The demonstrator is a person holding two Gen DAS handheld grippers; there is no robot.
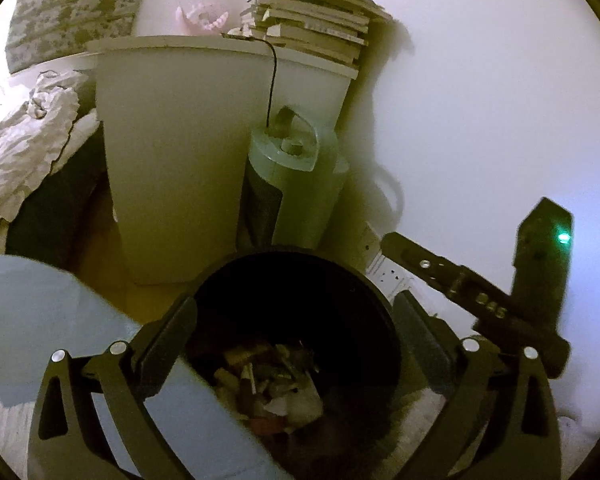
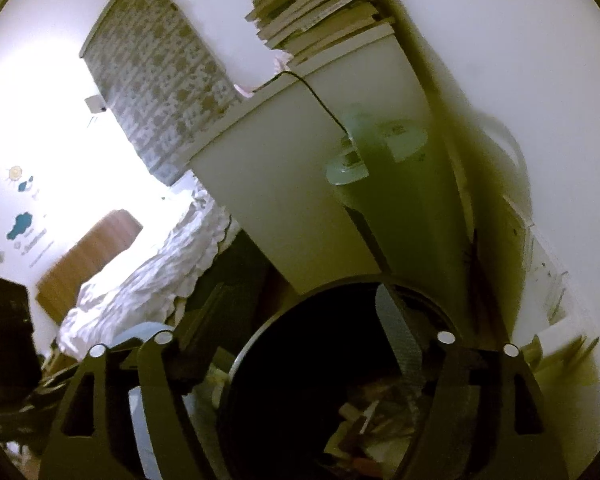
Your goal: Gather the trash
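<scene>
Our left gripper (image 1: 296, 320) stands wide open and empty at the bottom centre of its frame, straddling the black trash bin (image 1: 364, 292), where paper scraps (image 1: 268, 384) lie. Our right gripper (image 2: 300, 320), lower centre, is open too, gripping nothing. Behind, a white nightstand (image 1: 172, 152) carries stacked books (image 1: 316, 28).

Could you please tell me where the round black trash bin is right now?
In both wrist views the round black trash bin sits low and central, in front of the white cabinet and the pale green cylindrical appliance.
</scene>
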